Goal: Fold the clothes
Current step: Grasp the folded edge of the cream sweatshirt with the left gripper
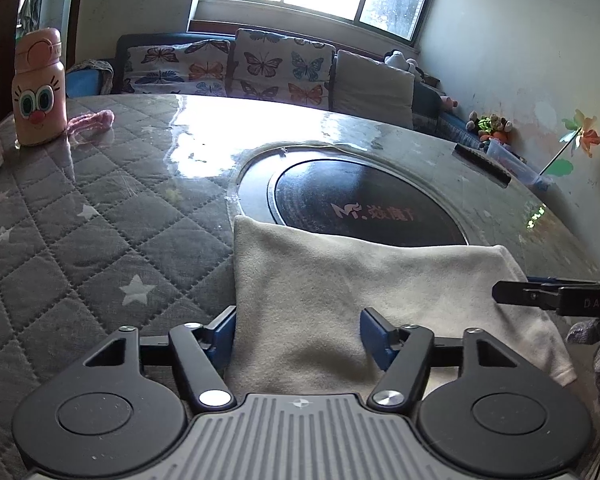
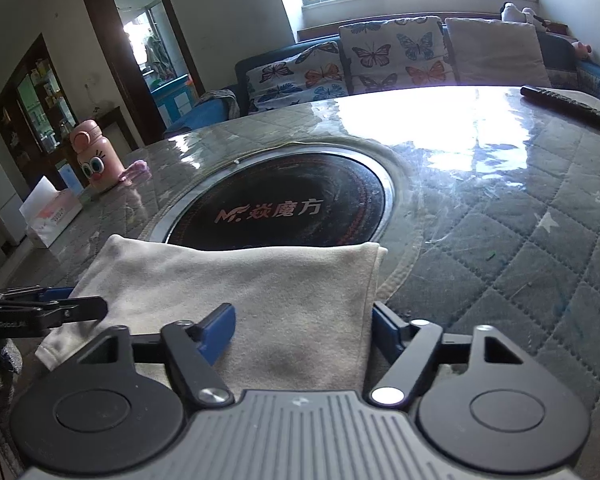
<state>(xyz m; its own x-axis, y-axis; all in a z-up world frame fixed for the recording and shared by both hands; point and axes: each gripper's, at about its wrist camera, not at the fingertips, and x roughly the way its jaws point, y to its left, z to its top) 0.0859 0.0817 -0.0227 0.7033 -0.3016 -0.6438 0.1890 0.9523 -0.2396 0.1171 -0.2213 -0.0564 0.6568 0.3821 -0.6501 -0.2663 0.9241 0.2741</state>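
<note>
A folded beige cloth (image 1: 340, 292) lies flat on the table, its far edge over the rim of the round black cooktop (image 1: 364, 204). My left gripper (image 1: 300, 332) is open, its blue pads straddling the cloth's near left part. My right gripper (image 2: 304, 332) is open over the cloth's (image 2: 240, 284) near right part, one pad on the cloth and one at its right edge. Each gripper shows in the other's view: the right one (image 1: 556, 298) at the cloth's right side, the left one (image 2: 48, 310) at its left side.
The table has a grey quilted star-pattern cover (image 1: 100, 220) under glossy plastic. A pink cartoon bottle (image 1: 40, 88) and a pink fuzzy item (image 1: 94, 120) stand far left. A remote (image 2: 562, 106) lies far right, a tissue box (image 2: 54, 210) at the left edge. A butterfly-cushion sofa (image 1: 260, 68) is behind.
</note>
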